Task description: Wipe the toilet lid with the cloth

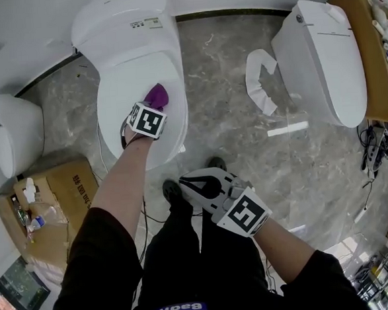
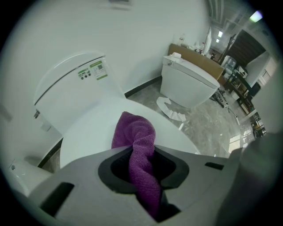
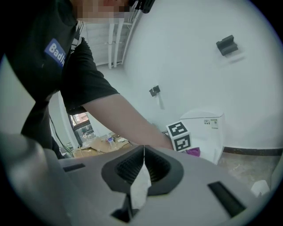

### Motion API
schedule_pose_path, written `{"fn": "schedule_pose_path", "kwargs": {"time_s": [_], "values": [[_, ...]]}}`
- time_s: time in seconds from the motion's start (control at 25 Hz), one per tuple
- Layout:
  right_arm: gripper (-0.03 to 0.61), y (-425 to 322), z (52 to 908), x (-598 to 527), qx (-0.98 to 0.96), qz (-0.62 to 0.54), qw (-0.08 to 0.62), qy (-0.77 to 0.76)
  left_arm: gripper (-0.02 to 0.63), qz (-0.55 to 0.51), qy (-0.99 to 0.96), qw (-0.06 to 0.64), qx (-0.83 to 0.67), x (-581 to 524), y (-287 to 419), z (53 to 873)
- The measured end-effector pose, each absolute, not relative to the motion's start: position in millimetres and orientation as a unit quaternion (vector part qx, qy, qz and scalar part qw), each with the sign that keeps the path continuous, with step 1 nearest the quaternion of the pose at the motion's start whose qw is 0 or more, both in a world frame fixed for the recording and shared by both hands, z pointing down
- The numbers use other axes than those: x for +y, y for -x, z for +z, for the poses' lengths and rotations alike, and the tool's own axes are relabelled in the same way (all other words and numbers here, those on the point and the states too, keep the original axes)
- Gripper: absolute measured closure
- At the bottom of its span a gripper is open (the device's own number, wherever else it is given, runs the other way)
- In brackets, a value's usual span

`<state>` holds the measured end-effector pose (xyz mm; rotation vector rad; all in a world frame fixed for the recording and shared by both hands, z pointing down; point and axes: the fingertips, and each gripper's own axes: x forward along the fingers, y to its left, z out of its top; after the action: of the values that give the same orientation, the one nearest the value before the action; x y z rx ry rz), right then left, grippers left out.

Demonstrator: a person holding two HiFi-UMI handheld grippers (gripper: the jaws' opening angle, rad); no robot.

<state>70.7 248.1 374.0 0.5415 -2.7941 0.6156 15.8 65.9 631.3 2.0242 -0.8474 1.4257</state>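
The left gripper [image 2: 142, 154] is clamped on the purple cloth [image 2: 135, 130], whose free end lies on the white toilet lid [image 2: 86, 137] just ahead of the jaws, its length running forward along them. The right gripper [image 1: 195, 184], jaws together, hangs well apart from the lid, so I judge the wiping falls to the left one

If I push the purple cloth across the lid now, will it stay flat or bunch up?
Likely floppy: the purple cloth runs twisted out of the left gripper's shut jaws and folds where it meets the toilet lid. It will probably bunch rather than spread. Its nubby weave should drag a little on the glossy lid.
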Motion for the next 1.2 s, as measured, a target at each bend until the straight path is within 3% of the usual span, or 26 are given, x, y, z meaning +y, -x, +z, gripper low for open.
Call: {"fn": "schedule_pose_path", "kwargs": {"time_s": [0.32,0.56,0.88,1.2], "values": [[0.549,21.2,361.9,251.9,-0.953,0.208,0.106,-0.196,0.526,0.528,-0.725,0.274,-0.348,93.1,139.8,627.4],[0.549,55.7,354.4,263.7,-0.95,0.206,0.11,-0.209,0.526,0.528,-0.716,0.282,-0.361,114.3,195.0,631.8],[0.549,25.4,358.6,293.3,-0.95,0.205,0.129,-0.198,0.526,0.525,-0.733,0.271,-0.337,142.2,128.9,629.2],[0.549,-72.4,354.1,333.8,-0.95,0.21,0.112,-0.2,0.526,0.546,-0.728,0.261,-0.32,156.4,25.2,634.8]]}}
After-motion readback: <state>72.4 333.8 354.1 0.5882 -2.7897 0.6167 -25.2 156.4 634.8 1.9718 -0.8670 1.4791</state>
